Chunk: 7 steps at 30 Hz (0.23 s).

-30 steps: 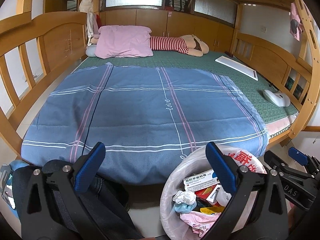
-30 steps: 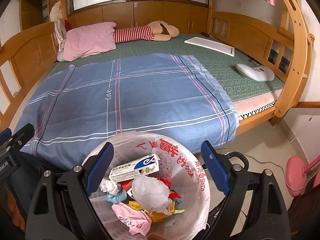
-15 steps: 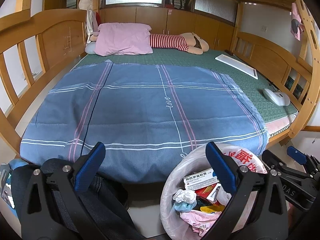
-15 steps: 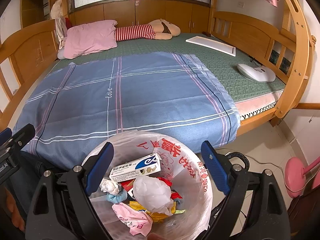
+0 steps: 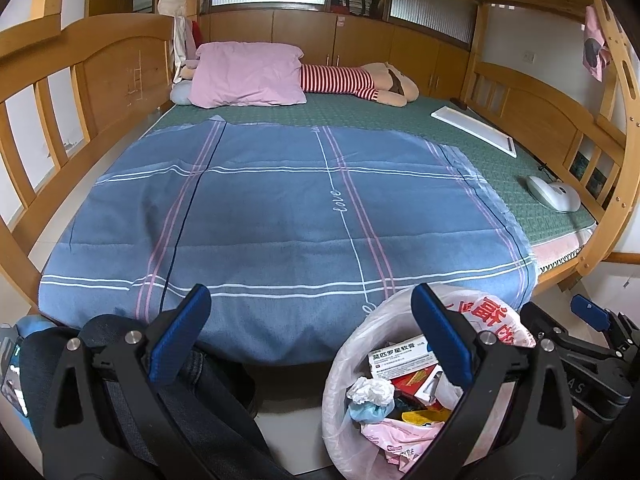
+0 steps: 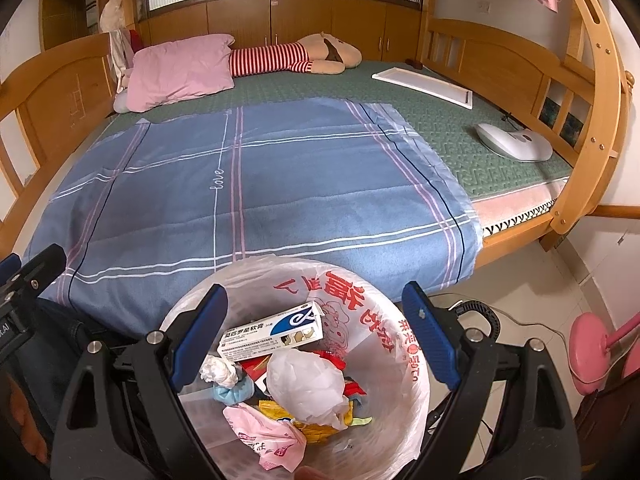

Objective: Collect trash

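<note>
- The right claw (image 6: 314, 336) stands wide apart with nothing gripped; its two blue pads (image 6: 202, 330) hang over the mouth of the trash bin (image 6: 404, 364), one pad near each side of the rim.
- The trash bin, lined with a white plastic bag printed in red, sits on the floor directly below and ahead of the right claw, against the foot of the bed.
- Inside the bin, between the right claw's pads, lies a white and blue medicine box (image 6: 276, 330); below it are a crumpled white tissue (image 6: 219, 372), a balled clear plastic bag (image 6: 306, 386), a pink wrapper (image 6: 268, 436) and yellow packaging (image 6: 320, 430).
- The left claw (image 5: 310, 340) is also spread wide and holds nothing; its right pad (image 5: 438, 340) overlaps the near rim of the bin, its left pad sits over a dark denim knee (image 5: 120, 332).
- From the left claw, the bin is low and to the right, and the right claw's black body shows just beyond it at the far right.
- Ahead of both claws a blue plaid blanket (image 5: 280, 216) lies flat over the bed's green mat (image 6: 460, 128).
- Farther ahead, at the headboard, are a pink pillow (image 5: 248, 74) and a striped plush toy (image 5: 360, 84).
- To the right of the blanket lie a white oval device (image 6: 514, 142) and a flat white board (image 6: 424, 84).
</note>
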{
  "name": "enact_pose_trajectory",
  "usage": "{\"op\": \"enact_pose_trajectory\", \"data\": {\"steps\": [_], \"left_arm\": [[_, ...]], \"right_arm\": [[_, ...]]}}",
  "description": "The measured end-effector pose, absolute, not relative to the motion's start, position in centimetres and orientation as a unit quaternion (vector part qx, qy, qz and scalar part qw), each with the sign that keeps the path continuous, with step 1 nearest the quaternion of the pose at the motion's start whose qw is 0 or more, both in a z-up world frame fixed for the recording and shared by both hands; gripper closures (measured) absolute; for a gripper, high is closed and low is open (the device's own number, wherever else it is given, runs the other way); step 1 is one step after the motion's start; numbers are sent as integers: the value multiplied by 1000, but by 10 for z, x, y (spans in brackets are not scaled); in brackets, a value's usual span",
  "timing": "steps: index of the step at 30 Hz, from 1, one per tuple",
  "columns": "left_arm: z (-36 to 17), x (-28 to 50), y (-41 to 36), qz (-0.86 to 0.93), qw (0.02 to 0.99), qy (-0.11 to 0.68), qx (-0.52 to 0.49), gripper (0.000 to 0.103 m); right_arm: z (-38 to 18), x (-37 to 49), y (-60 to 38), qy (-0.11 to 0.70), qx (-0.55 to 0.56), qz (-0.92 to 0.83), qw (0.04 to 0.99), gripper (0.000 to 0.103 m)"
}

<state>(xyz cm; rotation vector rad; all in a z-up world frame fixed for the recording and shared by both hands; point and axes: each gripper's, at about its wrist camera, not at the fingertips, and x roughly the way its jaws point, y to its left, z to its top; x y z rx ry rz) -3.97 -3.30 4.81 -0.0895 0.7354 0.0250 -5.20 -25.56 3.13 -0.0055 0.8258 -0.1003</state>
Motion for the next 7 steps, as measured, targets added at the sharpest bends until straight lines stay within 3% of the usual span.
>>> {"op": "enact_pose_trajectory", "data": {"steps": [7], "left_arm": [[36, -27, -18, 38, 926, 373, -51, 3]], "right_arm": [[38, -55, -264, 381, 26, -59, 922, 16]]}}
